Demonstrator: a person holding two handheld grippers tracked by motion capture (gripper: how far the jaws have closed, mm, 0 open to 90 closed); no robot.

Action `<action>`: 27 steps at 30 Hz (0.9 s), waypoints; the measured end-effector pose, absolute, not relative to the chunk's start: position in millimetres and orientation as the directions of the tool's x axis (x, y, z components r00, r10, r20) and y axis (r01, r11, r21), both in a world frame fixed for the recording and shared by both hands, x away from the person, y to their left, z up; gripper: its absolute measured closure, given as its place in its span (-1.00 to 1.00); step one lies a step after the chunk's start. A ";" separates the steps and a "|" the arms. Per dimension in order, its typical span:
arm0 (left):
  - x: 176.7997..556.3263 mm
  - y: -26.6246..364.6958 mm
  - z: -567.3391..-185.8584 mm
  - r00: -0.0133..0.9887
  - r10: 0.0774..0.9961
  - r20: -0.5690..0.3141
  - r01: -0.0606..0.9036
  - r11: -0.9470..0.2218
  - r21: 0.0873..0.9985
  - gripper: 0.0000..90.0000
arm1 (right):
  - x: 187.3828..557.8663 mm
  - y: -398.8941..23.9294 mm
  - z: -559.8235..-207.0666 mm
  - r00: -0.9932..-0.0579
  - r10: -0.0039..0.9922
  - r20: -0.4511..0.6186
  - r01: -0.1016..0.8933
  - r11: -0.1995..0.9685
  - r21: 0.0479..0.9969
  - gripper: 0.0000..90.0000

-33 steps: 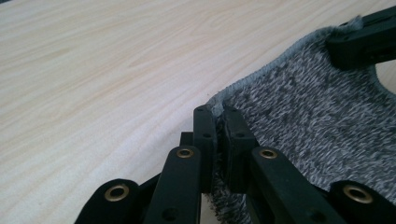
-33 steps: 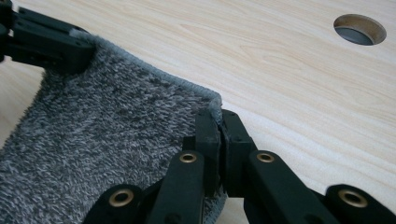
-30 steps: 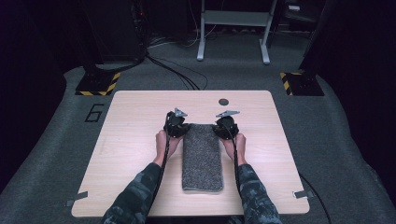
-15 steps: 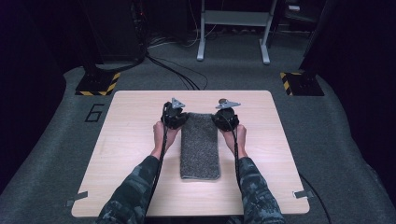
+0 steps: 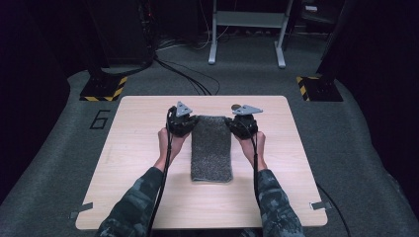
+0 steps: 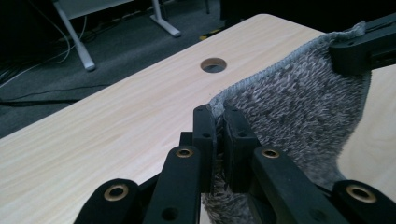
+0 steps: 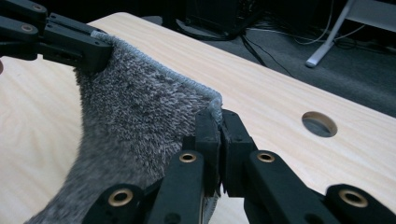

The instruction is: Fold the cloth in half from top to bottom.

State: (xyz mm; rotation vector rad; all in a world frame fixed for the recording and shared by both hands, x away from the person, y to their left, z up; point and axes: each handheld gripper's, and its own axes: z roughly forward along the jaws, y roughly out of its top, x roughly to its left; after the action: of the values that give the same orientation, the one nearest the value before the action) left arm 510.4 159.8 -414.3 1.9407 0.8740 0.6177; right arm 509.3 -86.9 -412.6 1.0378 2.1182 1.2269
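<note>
With each far corner of the grey towel [image 5: 211, 148] pinched in a closed claw, left claw [image 6: 218, 116] and right claw [image 7: 218, 116] held that edge taut above the tabletop [image 5: 133, 163], probably for folding it toward its near end.

We see a light wooden table [image 5: 138, 148] with a round hole [image 6: 213, 65], two yellow-black striped bases [image 5: 103, 89], and a grey metal stand [image 5: 247, 34] behind.
</note>
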 end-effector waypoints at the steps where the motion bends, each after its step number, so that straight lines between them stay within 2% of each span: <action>1: 506.7 160.2 -416.1 0.632 0.771 0.077 0.323 -0.352 0.879 0.88 | 505.5 -87.5 -414.0 -0.602 0.798 -0.028 0.373 0.312 0.874 0.94; 8: 480.8 162.7 -434.1 0.666 0.742 0.079 0.315 -0.376 0.871 0.87 | 479.3 -91.7 -429.2 -0.634 0.773 -0.034 0.361 0.334 0.870 0.94; 19: 444.3 166.9 -468.4 0.708 0.706 0.014 0.375 -0.392 0.840 0.85 | 443.6 -95.6 -458.1 -0.677 0.735 -0.023 0.376 0.373 0.848 0.93; 27: 431.3 168.9 -485.7 0.719 0.694 -0.023 0.413 -0.401 0.818 0.83 | 424.4 -96.1 -481.7 -0.693 0.721 0.005 0.412 0.391 0.823 0.92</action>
State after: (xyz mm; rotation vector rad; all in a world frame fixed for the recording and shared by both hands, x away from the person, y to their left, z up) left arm 431.3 168.9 -485.7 2.0474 0.8408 0.4071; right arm 424.4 -96.1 -481.7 0.9831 2.3011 1.2102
